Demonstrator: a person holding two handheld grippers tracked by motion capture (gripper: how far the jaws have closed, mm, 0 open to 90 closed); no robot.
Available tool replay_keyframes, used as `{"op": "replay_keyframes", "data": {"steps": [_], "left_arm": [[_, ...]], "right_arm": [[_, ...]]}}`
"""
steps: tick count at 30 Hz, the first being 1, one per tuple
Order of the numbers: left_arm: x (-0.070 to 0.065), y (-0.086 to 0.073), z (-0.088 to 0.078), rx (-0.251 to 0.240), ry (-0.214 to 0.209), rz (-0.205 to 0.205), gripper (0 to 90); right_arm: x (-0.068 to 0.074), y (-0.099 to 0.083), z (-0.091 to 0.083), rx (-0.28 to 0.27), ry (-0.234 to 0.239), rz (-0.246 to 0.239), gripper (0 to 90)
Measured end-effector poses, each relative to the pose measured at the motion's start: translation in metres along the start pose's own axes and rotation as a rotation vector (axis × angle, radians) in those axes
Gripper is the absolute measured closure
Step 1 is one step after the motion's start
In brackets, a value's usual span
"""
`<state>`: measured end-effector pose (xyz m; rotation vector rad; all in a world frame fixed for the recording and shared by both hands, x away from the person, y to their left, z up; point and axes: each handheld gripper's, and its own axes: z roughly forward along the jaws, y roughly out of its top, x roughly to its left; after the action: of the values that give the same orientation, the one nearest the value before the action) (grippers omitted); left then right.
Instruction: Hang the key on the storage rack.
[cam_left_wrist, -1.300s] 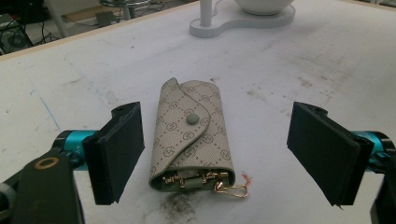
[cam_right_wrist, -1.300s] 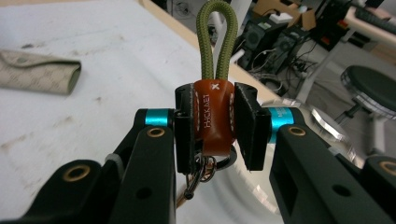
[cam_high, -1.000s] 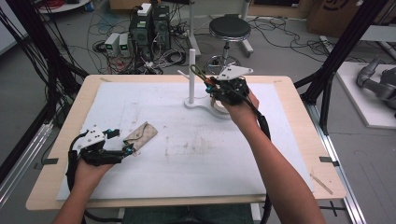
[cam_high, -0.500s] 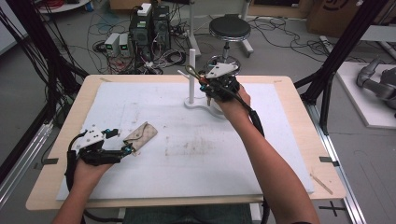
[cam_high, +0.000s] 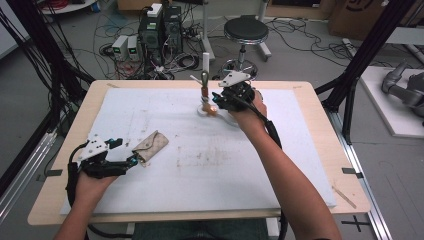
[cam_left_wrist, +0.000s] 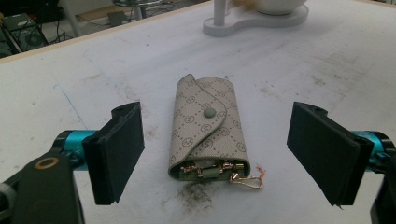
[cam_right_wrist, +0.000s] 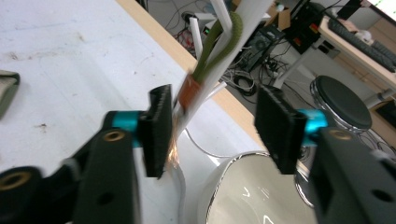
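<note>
Key pouch (cam_left_wrist: 208, 130) lies snapped shut, metal hooks (cam_left_wrist: 219, 170) poking out

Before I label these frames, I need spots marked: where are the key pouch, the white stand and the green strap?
key pouch (cam_left_wrist: 205, 128): left gripper view, flap beside the snap.
white stand (cam_high: 205, 62): high view, upright post.
green strap (cam_right_wrist: 224, 39): right gripper view, loop over the peg.

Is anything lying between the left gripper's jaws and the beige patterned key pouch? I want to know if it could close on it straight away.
Nothing visible does. The beige patterned key pouch lies flat on the white mat, centred between the left gripper's open jaws. Bare mat shows on both sides of it, and neither black pad touches it.
</note>
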<state>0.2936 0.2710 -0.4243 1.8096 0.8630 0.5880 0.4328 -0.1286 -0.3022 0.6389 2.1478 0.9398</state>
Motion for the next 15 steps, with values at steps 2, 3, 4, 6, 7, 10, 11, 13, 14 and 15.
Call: {"op": "replay_keyframes", "data": {"steps": [2, 3, 4, 6, 7, 10, 11, 13, 14, 15], "left_arm": [[0.0, 0.0, -0.001, -0.001, 0.004, 0.0, 18.7], [0.0, 0.0, -0.001, -0.001, 0.004, 0.0, 18.7], [0.001, -0.001, -0.002, 0.002, 0.005, 0.001, 18.7], [0.001, -0.001, -0.003, -0.001, 0.009, -0.005, 18.7], [0.001, -0.001, -0.003, -0.001, 0.009, -0.005, 18.7], [-0.001, -0.001, -0.004, 0.001, 0.007, 0.004, 18.7], [-0.001, -0.001, -0.004, 0.001, 0.007, 0.004, 18.7], [-0.001, -0.001, -0.005, -0.003, 0.011, 0.003, 18.7], [-0.001, -0.001, -0.005, -0.004, 0.01, 0.005, 18.7], [-0.001, -0.001, -0.005, -0.002, 0.011, 0.006, 18.7]], "right_arm": [[0.002, -0.002, -0.008, 0.002, 0.002, 0.004, 44.2], [0.002, -0.002, -0.008, 0.002, 0.002, 0.004, 44.2], [0.004, -0.004, -0.017, 0.022, 0.013, 0.0, 41.5], [0.006, -0.011, -0.029, -0.018, 0.014, -0.003, 41.4], [0.006, -0.011, -0.029, -0.018, 0.014, -0.003, 41.4], [0.01, -0.03, -0.046, -0.027, 0.025, 0.004, 39.2], [0.01, -0.03, -0.046, -0.027, 0.025, 0.004, 39.2], [0.011, -0.04, -0.054, -0.017, 0.031, 0.016, 37.5], [0.011, -0.047, -0.058, -0.026, 0.028, 0.027, 37.6], [0.01, -0.054, -0.063, -0.031, 0.03, 0.046, 37.2]]}}
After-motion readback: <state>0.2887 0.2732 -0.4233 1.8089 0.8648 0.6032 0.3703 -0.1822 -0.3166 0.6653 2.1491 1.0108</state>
